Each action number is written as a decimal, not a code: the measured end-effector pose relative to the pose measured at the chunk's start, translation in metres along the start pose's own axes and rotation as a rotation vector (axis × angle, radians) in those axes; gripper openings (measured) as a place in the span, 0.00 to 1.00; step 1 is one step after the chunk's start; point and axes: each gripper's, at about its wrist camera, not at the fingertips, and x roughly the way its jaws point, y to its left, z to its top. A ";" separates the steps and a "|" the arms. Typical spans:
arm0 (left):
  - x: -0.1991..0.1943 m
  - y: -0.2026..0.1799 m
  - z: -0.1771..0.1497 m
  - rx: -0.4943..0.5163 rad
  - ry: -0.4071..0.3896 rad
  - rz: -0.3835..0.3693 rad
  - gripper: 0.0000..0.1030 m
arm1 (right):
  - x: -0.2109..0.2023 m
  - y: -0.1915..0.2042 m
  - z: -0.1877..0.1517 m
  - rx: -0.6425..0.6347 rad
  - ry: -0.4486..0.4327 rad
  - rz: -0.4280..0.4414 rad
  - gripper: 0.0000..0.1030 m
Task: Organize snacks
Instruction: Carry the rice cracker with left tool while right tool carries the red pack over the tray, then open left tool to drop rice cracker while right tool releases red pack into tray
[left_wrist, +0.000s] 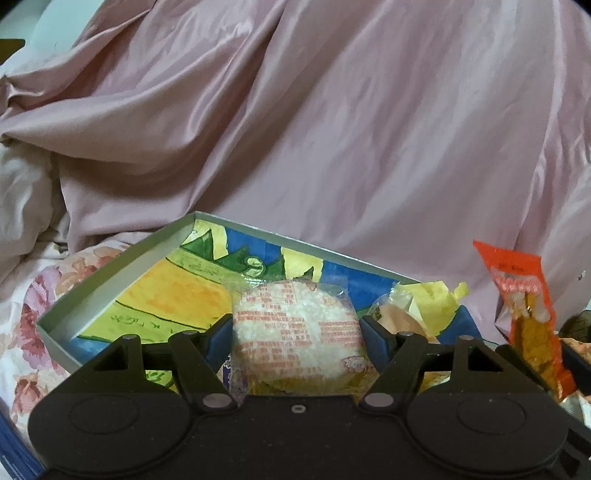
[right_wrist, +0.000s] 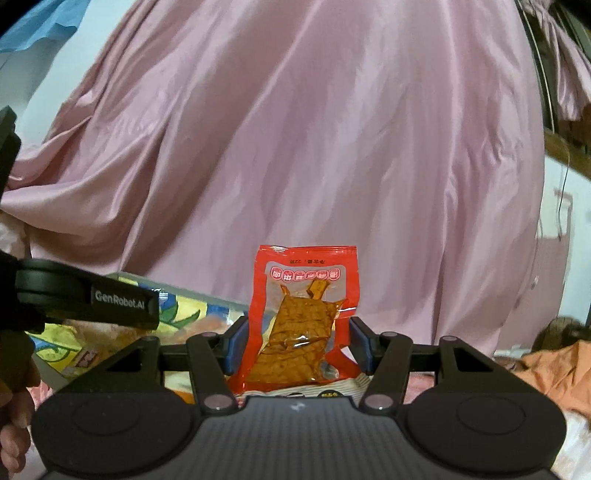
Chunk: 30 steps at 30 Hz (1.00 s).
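My left gripper (left_wrist: 295, 332) is shut on a round white rice cake (left_wrist: 295, 332) in a clear wrapper with red print, held over a shallow grey box (left_wrist: 110, 280) with a colourful drawn lining. My right gripper (right_wrist: 295, 339) is shut on a red packet of brown dried tofu (right_wrist: 301, 314), held upright. The red packet also shows at the right of the left wrist view (left_wrist: 524, 314). The left gripper's body (right_wrist: 85, 299) shows at the left of the right wrist view, over the box (right_wrist: 177, 306).
A pink satin quilt (left_wrist: 332, 129) rises behind the box. Floral bedding (left_wrist: 33, 306) lies left of it. Yellow paper and another wrapped snack (left_wrist: 402, 314) lie in the box's right part. Orange cloth (right_wrist: 554, 373) lies at the right.
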 end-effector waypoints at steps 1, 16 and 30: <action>0.001 0.001 0.000 -0.004 0.004 0.004 0.71 | 0.003 -0.001 -0.002 0.009 0.011 0.005 0.60; 0.005 0.003 -0.001 -0.016 0.015 0.017 0.71 | 0.017 0.006 -0.010 0.026 0.071 0.038 0.60; -0.003 0.008 0.000 -0.039 0.014 0.020 0.90 | 0.019 0.006 -0.013 0.022 0.066 0.045 0.84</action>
